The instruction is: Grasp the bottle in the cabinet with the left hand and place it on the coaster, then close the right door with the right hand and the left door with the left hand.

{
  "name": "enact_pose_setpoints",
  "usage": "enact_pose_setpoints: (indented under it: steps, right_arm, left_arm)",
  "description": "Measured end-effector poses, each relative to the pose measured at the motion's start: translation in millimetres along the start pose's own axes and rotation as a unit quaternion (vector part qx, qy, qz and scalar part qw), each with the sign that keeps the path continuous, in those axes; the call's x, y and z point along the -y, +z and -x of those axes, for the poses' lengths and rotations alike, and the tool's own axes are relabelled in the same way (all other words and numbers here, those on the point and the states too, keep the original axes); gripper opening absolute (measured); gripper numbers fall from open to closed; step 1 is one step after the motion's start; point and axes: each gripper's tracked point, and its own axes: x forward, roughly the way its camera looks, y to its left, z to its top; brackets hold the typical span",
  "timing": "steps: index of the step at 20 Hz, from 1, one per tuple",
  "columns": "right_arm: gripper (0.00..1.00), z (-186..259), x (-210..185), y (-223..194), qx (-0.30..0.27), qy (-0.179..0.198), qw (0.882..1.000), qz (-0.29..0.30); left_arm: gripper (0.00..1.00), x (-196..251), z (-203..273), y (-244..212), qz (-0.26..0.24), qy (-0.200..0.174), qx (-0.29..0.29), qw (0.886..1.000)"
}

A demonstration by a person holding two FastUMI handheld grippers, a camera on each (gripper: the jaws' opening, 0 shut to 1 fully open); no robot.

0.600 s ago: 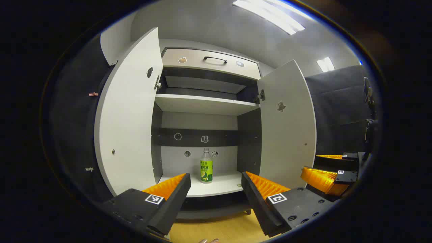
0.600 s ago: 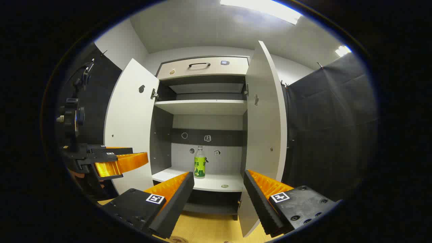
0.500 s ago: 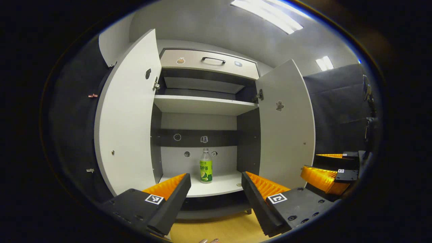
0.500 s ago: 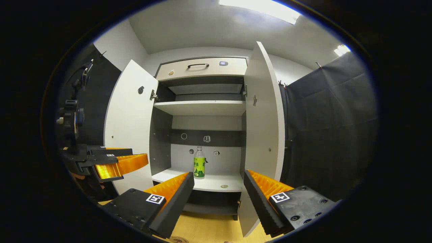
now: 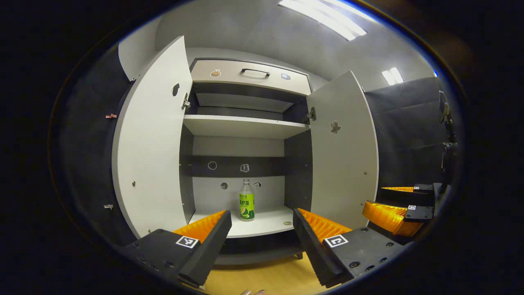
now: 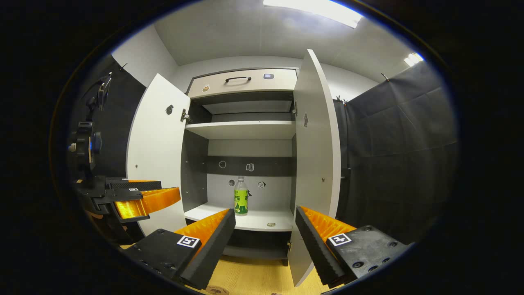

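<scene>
1. While both doors hung open, the cabinet [image 5: 241, 127] stood before the two grippers, its left door [image 5: 151, 139] and right door [image 5: 344, 151] swung outward.
2. Above the compartments sat a drawer [image 5: 249, 78] with a dark handle; below it, an upper shelf [image 5: 241, 125] ran across.
3. Down in the left gripper view, the left gripper [image 5: 262, 235] was spread wide, holding nothing, well short of the cabinet.
4. Likewise the right gripper [image 6: 265, 235] was spread wide and empty, near the right door's edge [image 6: 317, 164].
5. On the lower shelf [image 5: 262, 223] the green-labelled bottle [image 5: 246, 200] stood upright near the back wall.
6. Beside it, to the right, lay a small round coaster-like disc [image 5: 287, 223].
</scene>
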Motion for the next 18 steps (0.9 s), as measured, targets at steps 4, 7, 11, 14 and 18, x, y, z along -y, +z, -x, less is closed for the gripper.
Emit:
enact_pose_setpoints:
  steps: [4, 7, 11, 14, 18]
  right_arm:
    - [0.98, -1.6, -1.5, -2.1, -0.004, 0.002, 1.0, -0.002]
    - [0.98, -4.7, -4.0, -6.5, -0.005, -0.003, 1.0, 0.013]
    - [0.98, -7.5, -10.6, -11.9, -0.009, -0.011, 1.0, 0.016]
    - [0.98, -11.1, -14.9, -19.7, -0.015, -0.023, 0.999, 0.018]
    - [0.98, -15.6, -24.9, -27.2, -0.018, -0.014, 0.999, 0.029]
  left_arm:
    - [0.96, -7.6, 2.4, -1.3, 0.003, 0.009, 0.0, 1.0]
    - [0.96, -15.1, 2.7, -2.5, 0.01, 0.013, 0.0, 1.0]
    - [0.96, -24.7, -3.5, -6.3, 0.022, 0.006, 0.001, 1.0]
    - [0.96, -26.9, -12.7, -11.9, 0.025, -0.011, -0.003, 1.0]
    - [0.96, -28.4, -40.3, -19.5, 0.018, -0.022, -0.008, 1.0]
